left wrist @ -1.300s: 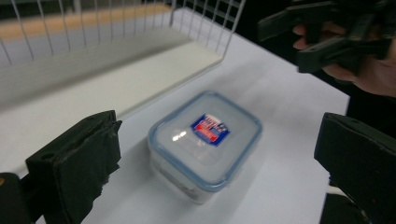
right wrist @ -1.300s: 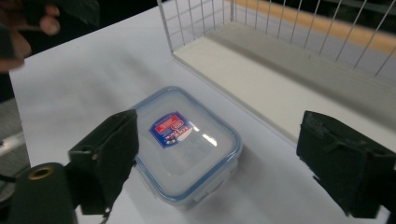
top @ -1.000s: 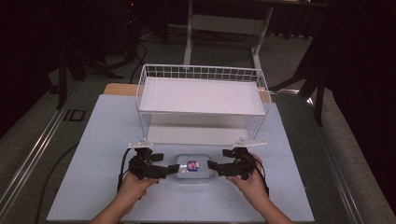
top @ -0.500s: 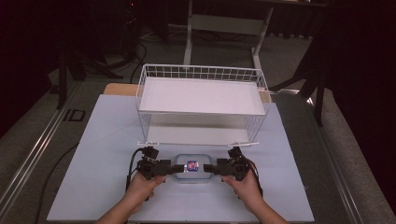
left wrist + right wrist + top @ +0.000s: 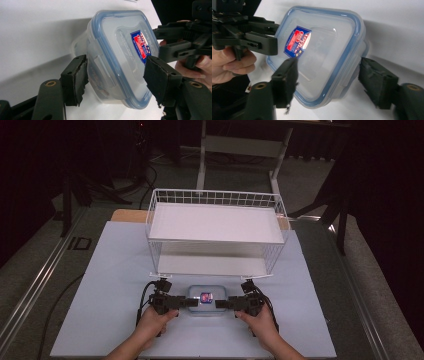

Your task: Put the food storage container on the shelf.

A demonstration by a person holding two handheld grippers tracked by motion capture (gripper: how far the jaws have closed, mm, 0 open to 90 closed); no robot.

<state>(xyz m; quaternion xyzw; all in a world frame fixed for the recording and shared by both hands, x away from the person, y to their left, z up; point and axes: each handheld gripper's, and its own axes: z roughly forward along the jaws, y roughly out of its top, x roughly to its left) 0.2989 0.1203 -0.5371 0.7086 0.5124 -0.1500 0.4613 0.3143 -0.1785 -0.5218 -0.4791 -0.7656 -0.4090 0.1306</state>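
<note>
We hold the left gripper (image 5: pixel 187 303) and the right gripper (image 5: pixel 221 304) level on either side of a clear plastic container (image 5: pixel 203 299) with a blue-rimmed lid, which sits on the white table (image 5: pixel 110 270) directly between the two grippers. The jaws of both grippers have just been closing, each with one end of the container between them. In the left gripper view, one pad (image 5: pixel 80 75) touches the container (image 5: pixel 120 55) at its side latch, while the other pad lies over the lid near the blue and red label (image 5: pixel 141 46); we cannot tell whether that pad presses down. In the right gripper view, one pad overlaps the lid just below the label (image 5: pixel 298 42), and the other pad (image 5: pixel 372 77) stands just beside the container (image 5: pixel 322 52) wall with a narrow gap, so this gripper stands apart, not clamped. A white wire basket shelf (image 5: pixel 215 232) stands beyond the container, farther from both grippers.
</note>
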